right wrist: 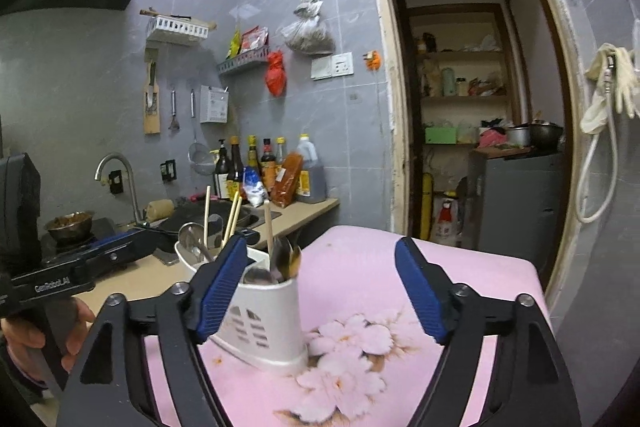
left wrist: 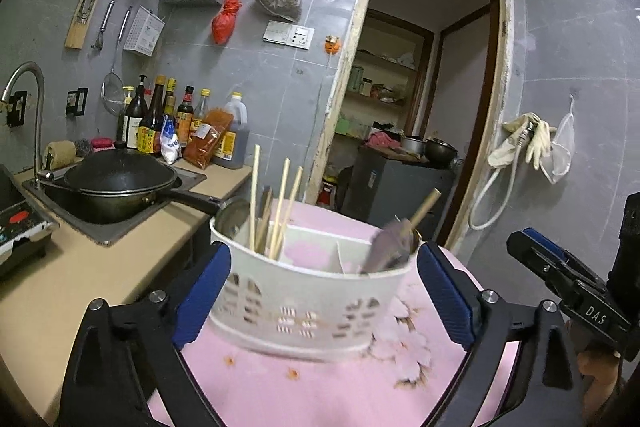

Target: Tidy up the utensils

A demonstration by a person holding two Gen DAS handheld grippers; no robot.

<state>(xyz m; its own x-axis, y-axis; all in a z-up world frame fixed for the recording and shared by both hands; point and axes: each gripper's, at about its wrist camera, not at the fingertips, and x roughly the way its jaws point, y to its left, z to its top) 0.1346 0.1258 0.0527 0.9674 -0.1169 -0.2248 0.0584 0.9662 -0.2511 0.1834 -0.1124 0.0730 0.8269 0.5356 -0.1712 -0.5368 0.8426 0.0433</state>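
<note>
A white slotted utensil holder (left wrist: 308,291) stands on the pink flowered table (left wrist: 328,387). It holds wooden chopsticks (left wrist: 276,207) at its left end and spoons (left wrist: 390,247) at its right end. My left gripper (left wrist: 324,287) is open, its blue pads on either side of the holder, which looks slightly blurred. In the right wrist view the holder (right wrist: 264,315) sits at lower left with spoons (right wrist: 282,261) and chopsticks (right wrist: 232,217) in it. My right gripper (right wrist: 320,287) is open and empty, just right of the holder. The left gripper's body (right wrist: 80,267) shows beside it.
A beige counter (left wrist: 80,259) with a sink and a black wok (left wrist: 120,183) lies to the left. Sauce bottles (left wrist: 176,119) stand at the wall. A stove with a metal bowl (right wrist: 70,225) is further left. An open doorway (right wrist: 472,87) is behind the table.
</note>
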